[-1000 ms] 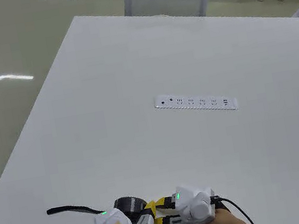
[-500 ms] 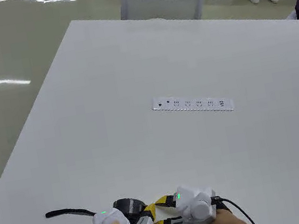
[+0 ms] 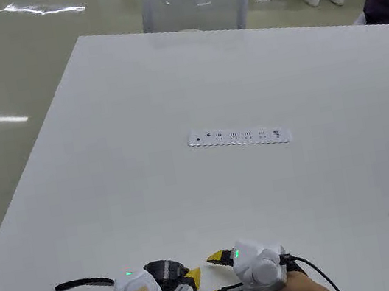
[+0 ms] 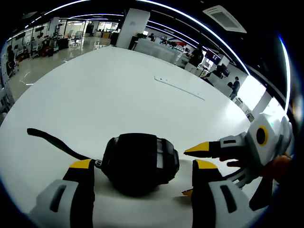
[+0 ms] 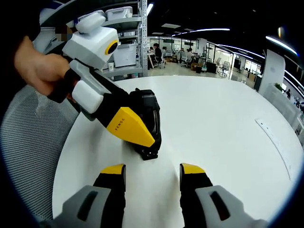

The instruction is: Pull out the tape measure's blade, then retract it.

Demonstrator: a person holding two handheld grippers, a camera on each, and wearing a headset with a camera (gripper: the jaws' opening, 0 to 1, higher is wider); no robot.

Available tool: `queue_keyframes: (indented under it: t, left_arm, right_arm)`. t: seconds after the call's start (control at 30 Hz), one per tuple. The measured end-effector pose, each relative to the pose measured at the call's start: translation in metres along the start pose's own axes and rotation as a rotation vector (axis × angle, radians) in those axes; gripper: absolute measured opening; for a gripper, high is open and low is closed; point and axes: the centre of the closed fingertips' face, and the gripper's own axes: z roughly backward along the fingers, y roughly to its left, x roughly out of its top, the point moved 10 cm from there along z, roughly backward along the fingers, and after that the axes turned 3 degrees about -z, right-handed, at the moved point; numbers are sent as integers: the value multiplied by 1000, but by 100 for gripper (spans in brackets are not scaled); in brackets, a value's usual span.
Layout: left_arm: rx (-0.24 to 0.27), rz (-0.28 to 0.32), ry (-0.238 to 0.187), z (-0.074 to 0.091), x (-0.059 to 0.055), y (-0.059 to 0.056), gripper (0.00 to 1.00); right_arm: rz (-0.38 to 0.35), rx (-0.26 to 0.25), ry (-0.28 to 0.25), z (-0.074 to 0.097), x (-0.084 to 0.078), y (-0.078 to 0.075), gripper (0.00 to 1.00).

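Note:
A black tape measure (image 3: pixel 163 270) lies on the white table (image 3: pixel 169 82) near its front edge, its wrist strap (image 3: pixel 83 283) trailing left. Its blade is wound in, with only the hook at the case mouth (image 5: pixel 149 154). In the left gripper view the tape measure (image 4: pixel 137 161) sits between the jaws of my left gripper (image 4: pixel 142 166), open, with a strip of table between the case and the right jaw. My right gripper (image 3: pixel 213 278) stands open just right of the case, facing it and holding nothing. In the right gripper view the tape measure (image 5: pixel 147 118) lies a little beyond the right gripper (image 5: pixel 153 168).
A white power strip (image 3: pixel 238 137) lies flat mid-table. A grey mesh chair (image 3: pixel 189 4) stands at the far edge. The table's left edge (image 3: pixel 27 173) drops to the floor. People stand in the room at the back right.
My right gripper's jaws have spread wider and drawn back a little from the tape measure. The head camera has shifted, so the table sits differently in the picture.

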Motion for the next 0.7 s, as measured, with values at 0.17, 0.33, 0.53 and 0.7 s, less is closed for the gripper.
queue_keyframes:
  t: [0.17,0.33,0.53,0.7]
  left_arm:
    - [-33,-66,7,4,1,1,88]
    - [-74,-157,16,8,6,6,89]
    - [-174,-260,33,10,12,10,94]
    - [-209,-364,38,13,15,15,97]
  right_arm:
    - [-44,-25,-14,9,-3,2,49]
    - [-83,-53,-20,19,-4,5,54]
    - [-132,-89,-38,33,-5,10,59]
    - [-173,-119,-50,44,-7,15,65]
